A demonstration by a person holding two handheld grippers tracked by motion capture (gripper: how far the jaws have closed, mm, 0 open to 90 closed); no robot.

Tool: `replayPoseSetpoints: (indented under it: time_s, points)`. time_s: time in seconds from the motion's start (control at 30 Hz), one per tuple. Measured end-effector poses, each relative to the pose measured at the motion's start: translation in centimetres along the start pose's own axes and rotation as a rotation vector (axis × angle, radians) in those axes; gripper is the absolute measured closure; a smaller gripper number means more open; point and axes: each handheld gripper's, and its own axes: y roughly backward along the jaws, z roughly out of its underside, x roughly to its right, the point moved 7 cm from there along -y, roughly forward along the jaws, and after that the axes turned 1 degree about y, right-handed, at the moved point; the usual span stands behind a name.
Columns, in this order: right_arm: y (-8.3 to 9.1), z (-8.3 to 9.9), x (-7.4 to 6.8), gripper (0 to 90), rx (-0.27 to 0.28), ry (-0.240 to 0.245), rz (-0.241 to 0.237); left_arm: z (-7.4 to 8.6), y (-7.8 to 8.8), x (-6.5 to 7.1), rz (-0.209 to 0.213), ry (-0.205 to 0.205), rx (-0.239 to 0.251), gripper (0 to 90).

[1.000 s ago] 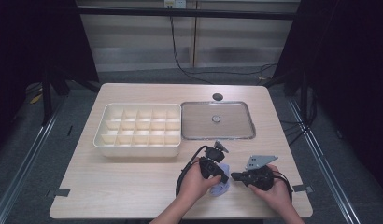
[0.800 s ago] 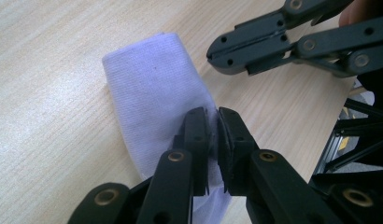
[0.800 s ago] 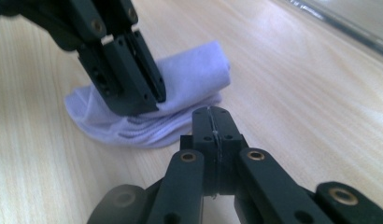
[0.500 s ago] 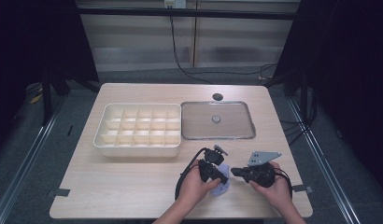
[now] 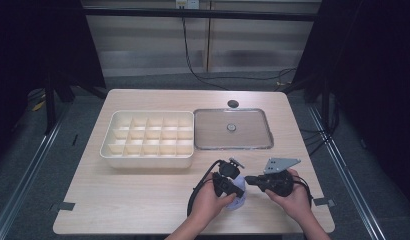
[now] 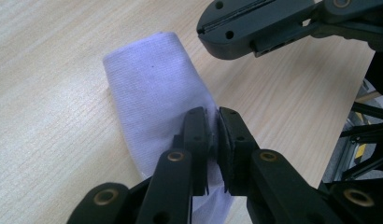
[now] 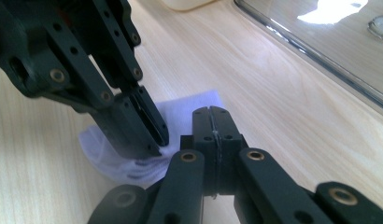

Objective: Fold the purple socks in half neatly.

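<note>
A small pale lilac cloth point(image 5: 237, 202) lies folded on the wooden table near its front edge, seen close up as the cloth point(image 6: 152, 93) and the cloth point(image 7: 199, 105). My left gripper point(image 5: 237, 191) is shut on one edge of it; in the left gripper view the left gripper point(image 6: 214, 119) pinches the fabric between its pads. My right gripper point(image 5: 249, 178) points left toward it, jaws pressed together with nothing seen between them, and the right gripper point(image 7: 210, 112) hovers just over the cloth beside the left gripper point(image 7: 152, 140).
A cream compartment tray point(image 5: 148, 140) sits at the middle left of the table. Beside it lies a shallow clear tray point(image 5: 253, 142) with a small round knob point(image 5: 232, 128). A black disc point(image 5: 233, 103) rests near the far edge. The table's front edge runs close behind both hands.
The right gripper has edged slightly away from the table's front edge. The left gripper and the cloth have stayed where they were.
</note>
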Motion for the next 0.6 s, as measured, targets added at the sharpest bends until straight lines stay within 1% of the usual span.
replayPoseSetpoints:
  time_s: [0.07,0.13,0.2,0.3,0.33,0.4,0.43,0.47,0.53,0.6]
  points:
    - [-0.2,-0.3,-0.1,90.0,0.0,0.006,-0.004,0.0,0.0,0.0,0.0,0.0,0.001,82.4]
    - [-0.5,-0.6,-0.2,90.0,-0.002,0.01,-0.007,0.0,0.0,0.2,-0.009,-0.004,0.0,82.3]
    - [-0.9,-0.9,-0.5,90.0,-0.011,0.024,-0.013,-0.1,-0.1,0.2,-0.011,-0.004,0.008,81.7]
    - [-1.7,-1.2,-0.6,90.0,-0.024,0.04,-0.013,-0.1,0.0,0.2,-0.013,-0.008,0.0,81.7]
    - [-1.9,-1.3,-0.7,90.0,-0.026,0.034,-0.016,-0.1,0.0,0.2,-0.013,-0.008,0.001,81.7]
    - [-2.5,-1.0,-0.5,90.0,-0.051,0.043,-0.01,0.0,0.0,0.2,-0.019,-0.009,0.0,81.6]
    - [-2.8,-0.8,-0.4,90.0,-0.066,0.037,-0.003,0.0,0.0,0.3,-0.021,-0.01,0.001,81.1]
    - [-3.1,-0.5,-0.3,90.0,-0.071,0.041,-0.003,0.0,0.0,0.3,-0.021,-0.017,-0.001,80.6]
    - [-3.3,-0.2,-0.2,90.0,-0.062,0.02,-0.01,0.1,0.0,0.3,-0.024,-0.032,-0.003,79.9]
    - [-3.4,-0.1,0.0,90.0,-0.054,-0.001,-0.013,0.1,0.0,0.3,-0.029,-0.037,-0.009,79.7]
